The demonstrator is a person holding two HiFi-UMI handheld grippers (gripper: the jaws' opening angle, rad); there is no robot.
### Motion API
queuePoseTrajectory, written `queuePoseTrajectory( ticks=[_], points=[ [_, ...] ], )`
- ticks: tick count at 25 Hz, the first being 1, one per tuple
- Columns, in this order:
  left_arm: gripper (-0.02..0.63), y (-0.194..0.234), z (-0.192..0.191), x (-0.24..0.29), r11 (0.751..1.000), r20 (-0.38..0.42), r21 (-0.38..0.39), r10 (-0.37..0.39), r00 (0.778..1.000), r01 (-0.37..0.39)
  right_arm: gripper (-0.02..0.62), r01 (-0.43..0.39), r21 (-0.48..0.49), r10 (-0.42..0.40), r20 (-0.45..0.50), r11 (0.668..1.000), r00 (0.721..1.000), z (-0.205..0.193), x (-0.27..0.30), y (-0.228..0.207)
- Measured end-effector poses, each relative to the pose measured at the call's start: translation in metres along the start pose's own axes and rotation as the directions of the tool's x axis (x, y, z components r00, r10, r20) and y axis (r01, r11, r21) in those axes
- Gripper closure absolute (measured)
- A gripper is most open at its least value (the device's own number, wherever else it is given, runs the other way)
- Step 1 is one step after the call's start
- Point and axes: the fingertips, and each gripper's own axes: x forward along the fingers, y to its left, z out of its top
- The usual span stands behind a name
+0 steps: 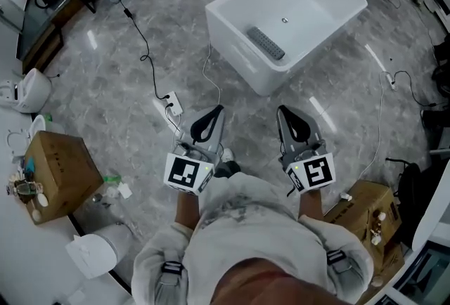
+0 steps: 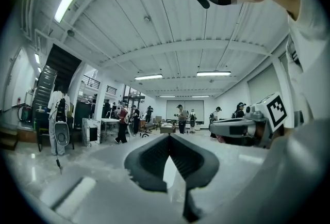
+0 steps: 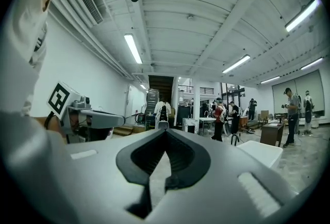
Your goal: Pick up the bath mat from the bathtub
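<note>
In the head view a white bathtub [image 1: 232, 29] stands on the grey marble floor ahead of me. A grey ribbed bath mat [image 1: 266, 43] lies flat inside it near the left wall. My left gripper [image 1: 216, 112] and right gripper [image 1: 283, 112] are held side by side close to my body, well short of the tub and pointing towards it. Both are shut with nothing between the jaws. The left gripper view shows the left gripper [image 2: 170, 138] with its tips together, and the right gripper view shows the same for the right gripper [image 3: 165, 134]. The tub's white corner [image 3: 265, 152] shows there at right.
A power strip [image 1: 171, 106] with a black cable lies on the floor left of the grippers. Cardboard boxes stand at left [image 1: 60, 173] and right [image 1: 369, 209]. A white cable runs right of the tub. Several people [image 2: 122, 124] stand far off in the hall.
</note>
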Motion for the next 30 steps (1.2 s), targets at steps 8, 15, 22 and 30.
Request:
queuePoseTrajectory(
  ticks=[8, 15, 22, 30],
  points=[
    [0.604, 0.069, -0.009, 0.039, 1.0, -0.03, 0.019, -0.013, 0.999, 0.014, 0.594, 0.045, -0.025, -0.046, -0.034, 0.999, 0.998, -0.013, 0.074, -0.015],
    [0.604, 0.094, -0.008, 0.077, 0.999, -0.021, -0.002, -0.052, 0.998, 0.052, 0.594, 0.042, -0.013, -0.043, -0.058, 0.999, 0.997, -0.017, 0.116, -0.031],
    [0.604, 0.122, -0.018, 0.131, 0.999, -0.056, -0.01, -0.051, 0.997, 0.05, 0.594, 0.033, 0.006, -0.032, -0.058, 0.999, 0.998, -0.025, 0.164, -0.073],
    [0.604, 0.161, -0.018, 0.212, 0.999, -0.066, -0.025, -0.043, 0.997, 0.041, 0.594, 0.007, 0.033, -0.006, -0.039, 0.999, 0.999, -0.031, 0.234, -0.134]
  ],
)
